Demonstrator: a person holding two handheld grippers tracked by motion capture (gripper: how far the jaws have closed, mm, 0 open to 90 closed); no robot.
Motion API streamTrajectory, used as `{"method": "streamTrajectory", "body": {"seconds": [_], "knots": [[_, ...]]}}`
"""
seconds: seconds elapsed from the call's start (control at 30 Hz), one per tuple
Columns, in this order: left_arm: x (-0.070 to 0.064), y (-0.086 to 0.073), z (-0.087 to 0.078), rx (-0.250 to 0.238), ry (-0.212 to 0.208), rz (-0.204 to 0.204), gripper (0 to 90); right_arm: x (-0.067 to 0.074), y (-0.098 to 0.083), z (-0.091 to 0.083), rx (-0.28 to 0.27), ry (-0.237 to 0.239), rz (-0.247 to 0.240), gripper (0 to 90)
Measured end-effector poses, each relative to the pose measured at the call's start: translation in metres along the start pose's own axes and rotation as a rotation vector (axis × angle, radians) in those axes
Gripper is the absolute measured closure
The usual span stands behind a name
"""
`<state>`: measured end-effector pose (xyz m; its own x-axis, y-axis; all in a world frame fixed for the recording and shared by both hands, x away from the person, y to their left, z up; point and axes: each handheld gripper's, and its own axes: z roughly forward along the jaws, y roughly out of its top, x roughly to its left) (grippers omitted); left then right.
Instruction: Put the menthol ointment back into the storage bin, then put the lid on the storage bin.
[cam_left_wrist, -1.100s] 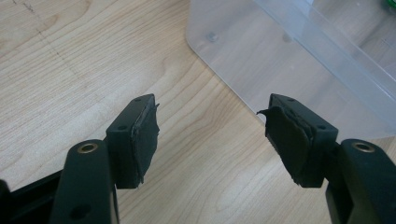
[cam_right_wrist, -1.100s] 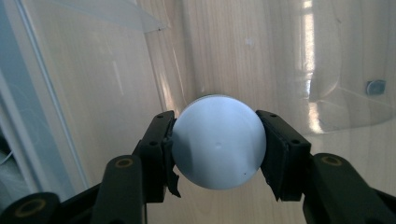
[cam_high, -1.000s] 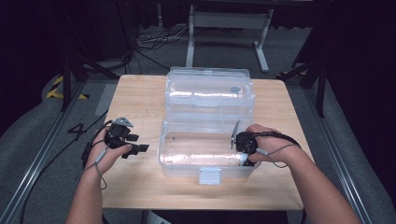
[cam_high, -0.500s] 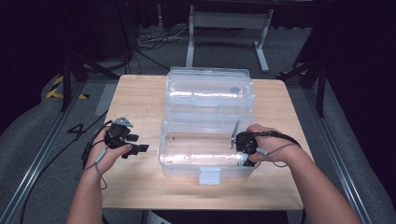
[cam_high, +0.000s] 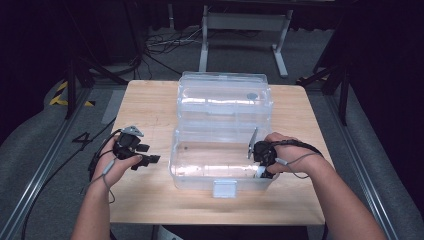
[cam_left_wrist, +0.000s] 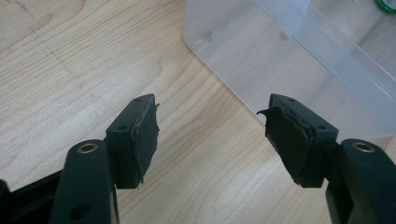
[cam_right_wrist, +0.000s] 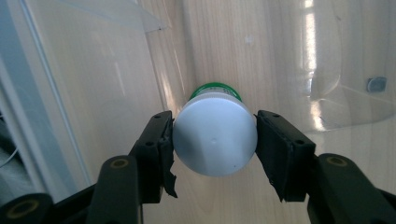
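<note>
Wooden table (cam_high: 150, 110), light grain. On it a clear plastic storage box (cam_high: 200, 172) with its hinged lid (cam_high: 220, 82) thrown back flat beyond the tub and a white latch tab (cam_high: 224, 189) at the near wall. The open lid gives free access from above.

Right gripper (cam_high: 260, 161) is reached down inside the tub at its right end. Between its jaws is a white plastic bottle with a green cap (cam_right_wrist: 215, 140), lying level with its base toward the gripper camera and its cap pointing away, low over the tub floor. The jaws have just been opening, with the bottle between them. Both pads look to sit against the bottle's sides, but the angle is poor, so I cannot rule out that the grip has already gone slack. Judged as a set-down: the bottle is being left in the tub, side-on so it lies rather than stands.

Left gripper (cam_left_wrist: 210, 135) hangs over bare table just left of the box, jaws wide with nothing between them. It is parked clear of the work, probably so as not to crowd the tub.

Contents: the tub holds the bottle and, as far as the glare allows, nothing else. The lid carries one small dark round item (cam_high: 252, 95), which I cannot identify.
</note>
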<state>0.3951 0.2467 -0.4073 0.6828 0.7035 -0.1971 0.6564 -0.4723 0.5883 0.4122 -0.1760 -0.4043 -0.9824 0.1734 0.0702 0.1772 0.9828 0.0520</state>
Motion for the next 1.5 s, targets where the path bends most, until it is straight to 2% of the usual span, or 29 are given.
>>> {"method": "streamTrajectory", "body": {"seconds": [0.13,0.27,0.57,0.83,0.93,1.07,1.2,1.5], "knots": [[0.000,0.000,0.000,-0.001,0.001,0.000,35.1,0.002,-0.002,-0.004,-0.035,0.013,0.011,44.6],[-0.001,0.000,0.000,0.000,-0.004,0.001,35.1,0.003,-0.005,-0.009,-0.071,0.006,0.012,44.9],[-0.006,0.004,-0.001,-0.013,-0.015,0.016,35.2,0.003,-0.019,-0.027,-0.223,0.004,0.062,46.8],[-0.008,0.004,0.000,-0.005,-0.026,0.024,35.2,0.009,-0.027,-0.053,-0.391,-0.020,0.087,48.2],[-0.006,0.004,0.000,-0.011,-0.023,0.024,35.2,0.009,-0.027,-0.061,-0.434,-0.020,0.101,48.5],[-0.006,0.001,-0.001,-0.009,-0.024,0.020,35.2,0.007,-0.027,-0.069,-0.456,-0.040,0.121,48.7],[-0.006,0.000,-0.003,-0.016,-0.018,0.017,35.2,0.007,-0.025,-0.076,-0.476,-0.040,0.129,49.1],[-0.008,-0.006,-0.008,-0.018,-0.010,0.014,35.2,0.005,-0.011,-0.097,-0.545,-0.082,0.138,49.5]]}}
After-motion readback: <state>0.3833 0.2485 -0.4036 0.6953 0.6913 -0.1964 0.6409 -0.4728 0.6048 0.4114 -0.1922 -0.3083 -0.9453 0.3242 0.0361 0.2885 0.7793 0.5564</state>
